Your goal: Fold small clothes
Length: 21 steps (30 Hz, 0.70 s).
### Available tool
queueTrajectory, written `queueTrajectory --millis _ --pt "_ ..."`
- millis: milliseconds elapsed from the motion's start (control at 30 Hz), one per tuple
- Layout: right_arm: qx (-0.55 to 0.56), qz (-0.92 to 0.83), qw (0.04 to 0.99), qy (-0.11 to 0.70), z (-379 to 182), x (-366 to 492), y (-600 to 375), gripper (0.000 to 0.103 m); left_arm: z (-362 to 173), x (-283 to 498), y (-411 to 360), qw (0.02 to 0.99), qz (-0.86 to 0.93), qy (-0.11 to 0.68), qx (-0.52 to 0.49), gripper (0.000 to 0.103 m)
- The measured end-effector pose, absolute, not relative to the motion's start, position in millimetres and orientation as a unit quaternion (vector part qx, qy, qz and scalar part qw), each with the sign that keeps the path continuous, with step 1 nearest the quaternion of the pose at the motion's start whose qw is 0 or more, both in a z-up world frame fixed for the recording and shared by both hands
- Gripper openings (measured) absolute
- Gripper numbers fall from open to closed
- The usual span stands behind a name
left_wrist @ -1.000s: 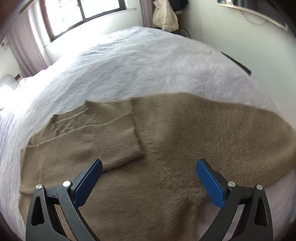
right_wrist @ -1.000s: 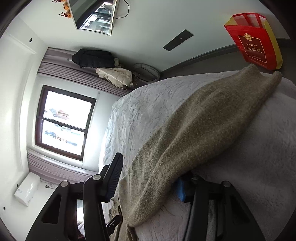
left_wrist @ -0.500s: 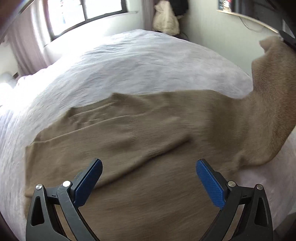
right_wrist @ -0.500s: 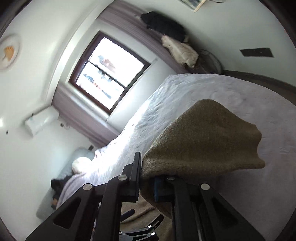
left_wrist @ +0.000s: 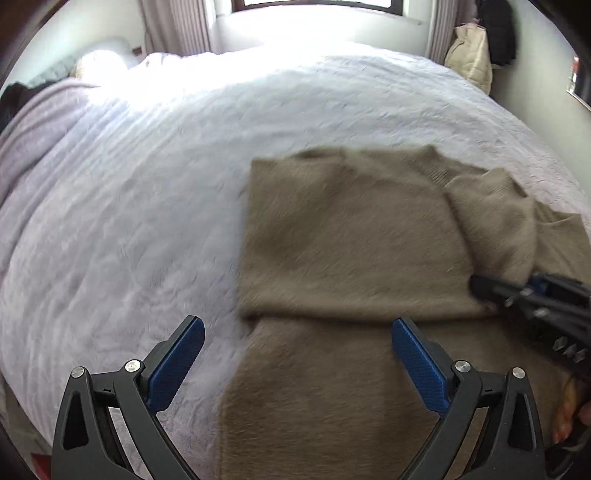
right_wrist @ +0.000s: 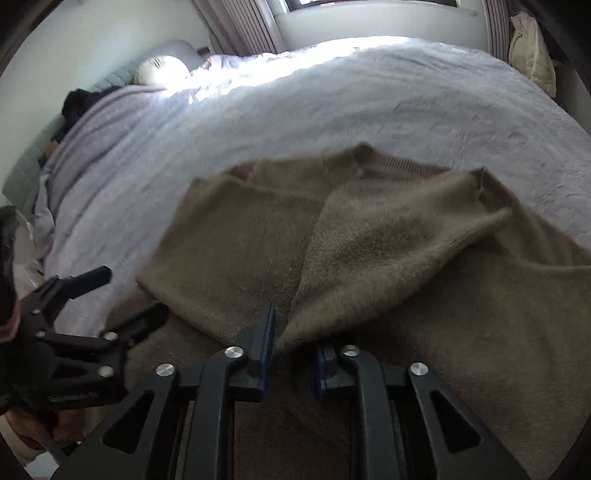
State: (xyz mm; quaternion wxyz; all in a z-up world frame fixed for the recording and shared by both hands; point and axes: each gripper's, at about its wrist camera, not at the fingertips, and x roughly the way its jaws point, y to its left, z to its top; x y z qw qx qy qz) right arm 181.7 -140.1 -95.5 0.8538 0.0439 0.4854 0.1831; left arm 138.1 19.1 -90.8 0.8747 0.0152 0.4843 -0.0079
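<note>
A fuzzy tan sweater lies on the white bedspread, its left sleeve folded over the body. My left gripper is open and empty, hovering over the sweater's lower left part. My right gripper is narrowly shut on the right sleeve, which it holds folded across the sweater's body. The right gripper also shows at the right edge of the left wrist view, and the left gripper shows at the left of the right wrist view.
A pillow and dark items lie at the head of the bed, far left. A window and curtains are at the back. A beige bag hangs at the back right by the wall.
My right gripper has carried the right sleeve up from the bed's edge and over onto the sweater's body. My left gripper has swung round to the sweater's left side, still open.
</note>
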Motion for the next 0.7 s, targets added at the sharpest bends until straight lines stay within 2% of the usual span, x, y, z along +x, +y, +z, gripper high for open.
queueTrajectory --millis 33,67,100,233,267,300,333,433,567,633,700 --pt "0.067 0.189 0.853 0.481 -93 181 -145 0.038 -100 137 23 0.873 -0.009 0.488 0.013 0.102" --pt "0.093 0.192 0.851 0.479 -89 180 -151 0.050 -106 135 24 0.872 -0.015 0.489 0.004 0.102" --pt "0.117 0.190 0.851 0.476 -84 181 -159 0.056 -109 131 27 0.873 -0.019 0.486 -0.008 0.102" --pt "0.222 0.166 0.840 0.467 -75 198 -189 0.054 -113 129 32 0.881 -0.021 0.472 -0.023 0.102" --pt "0.249 0.161 0.833 0.468 -77 204 -194 0.035 -112 128 33 0.881 -0.024 0.472 -0.027 0.102" --pt "0.270 0.152 0.827 0.469 -79 208 -198 0.005 -111 126 35 0.881 -0.027 0.472 -0.033 0.102" --pt "0.271 0.145 0.832 0.461 -77 210 -197 0.006 -108 122 38 0.880 -0.028 0.472 -0.037 0.102" --pt "0.153 0.185 0.871 0.429 -50 209 -151 0.006 -104 108 52 0.882 -0.027 0.469 -0.044 0.102" --pt "-0.069 0.235 0.855 0.457 -59 193 -61 0.013 -103 98 59 0.883 -0.019 0.467 -0.043 0.102" --pt "-0.123 0.234 0.845 0.465 -70 187 -39 0.014 -101 92 65 0.883 -0.015 0.467 -0.044 0.102" --pt "-0.116 0.232 0.846 0.466 -73 180 -41 0.017 -100 90 69 0.883 -0.011 0.468 -0.045 0.102"
